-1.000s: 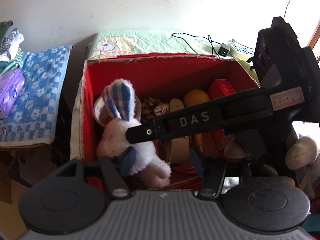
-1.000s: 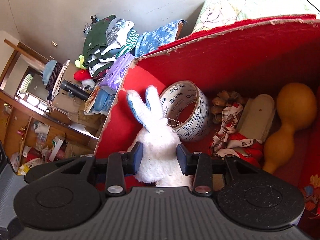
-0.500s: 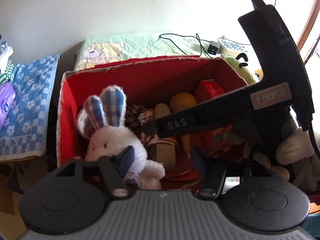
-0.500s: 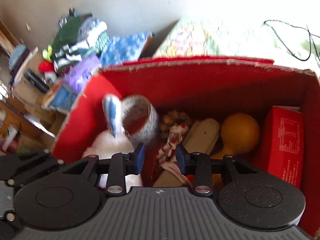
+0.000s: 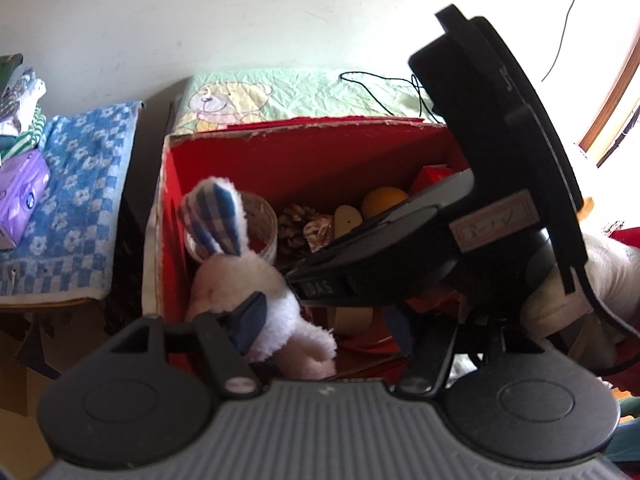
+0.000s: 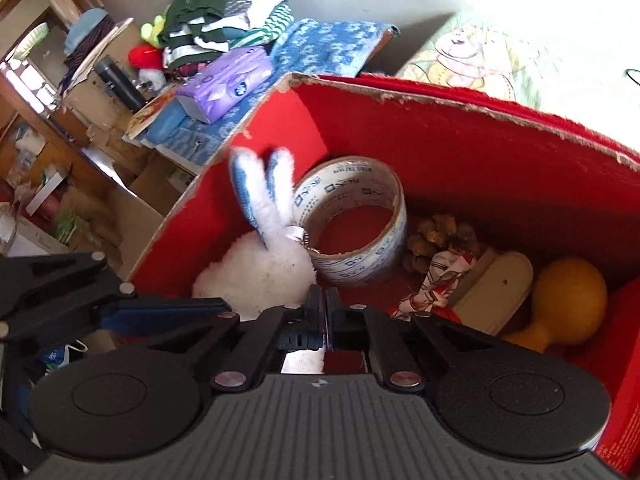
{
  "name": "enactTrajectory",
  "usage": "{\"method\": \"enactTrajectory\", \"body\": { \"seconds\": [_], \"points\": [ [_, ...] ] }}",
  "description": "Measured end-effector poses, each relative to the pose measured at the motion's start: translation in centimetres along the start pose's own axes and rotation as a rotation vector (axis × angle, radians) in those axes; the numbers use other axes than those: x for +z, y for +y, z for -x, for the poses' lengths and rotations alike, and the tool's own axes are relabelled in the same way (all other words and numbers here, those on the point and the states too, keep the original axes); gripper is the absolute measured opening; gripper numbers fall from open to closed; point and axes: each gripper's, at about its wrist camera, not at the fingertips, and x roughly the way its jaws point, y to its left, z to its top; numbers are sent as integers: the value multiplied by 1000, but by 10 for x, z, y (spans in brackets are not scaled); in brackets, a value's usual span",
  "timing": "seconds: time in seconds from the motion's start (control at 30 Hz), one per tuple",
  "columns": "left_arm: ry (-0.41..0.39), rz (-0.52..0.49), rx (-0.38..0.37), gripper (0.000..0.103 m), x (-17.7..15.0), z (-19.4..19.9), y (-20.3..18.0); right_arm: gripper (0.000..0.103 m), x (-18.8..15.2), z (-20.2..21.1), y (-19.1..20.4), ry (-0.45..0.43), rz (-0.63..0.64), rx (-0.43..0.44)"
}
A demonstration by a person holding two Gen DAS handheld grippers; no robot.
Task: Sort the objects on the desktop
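Plush rabbit sits light and squashy in the red box; I'd pinch its body (ears flop). Right hand-held gripper has just closed, empty; left hand-held gripper open.

left gripper: your rig had a black ribbed housing with two round discs, silver screws at the arm pivots and blue pads on the fingers
right gripper: same build, black linkage arms, silver screw heads, ribbed grey-black deck, blue pads
markings: white "DAS" lettering on the right one's black finger bar, plus a pale sticker with handwriting I couldn't read
right hand: you wore a whitish glove
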Motion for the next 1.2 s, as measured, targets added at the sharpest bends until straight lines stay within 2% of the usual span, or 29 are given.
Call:
{"method": "enactTrajectory", "body": {
  "seconds": [0.1, 0.4, 0.5, 0.67, 0.87, 0.93, 1.2],
  "points": [
    [4, 24, -2, 66, 5, -2, 0, 9, -1, 0, -9, 14, -83, 21],
    [-4, 34, 41, 73, 13, -9, -3, 18, -9, 9, -17, -58, -168, 29],
    [-10, 36, 51, 79, 14, -10, -2, 26, -10, 16, -19, -89, -190, 1],
    [-14, 31, 49, 87, 16, -11, -7, 26, -13, 29, -21, -120, -170, -74],
    [-15, 13, 57, 84, 15, -14, -7, 27, -22, 39, -46, -134, -255, -93],
    [-13, 7, 64, 84, 16, -15, -8, 27, -24, 41, -50, -142, -280, -73],
    [-2, 8, 107, 85, 21, -22, -10, 27, -25, 41, -49, -158, -281, -84]
  ]
}}
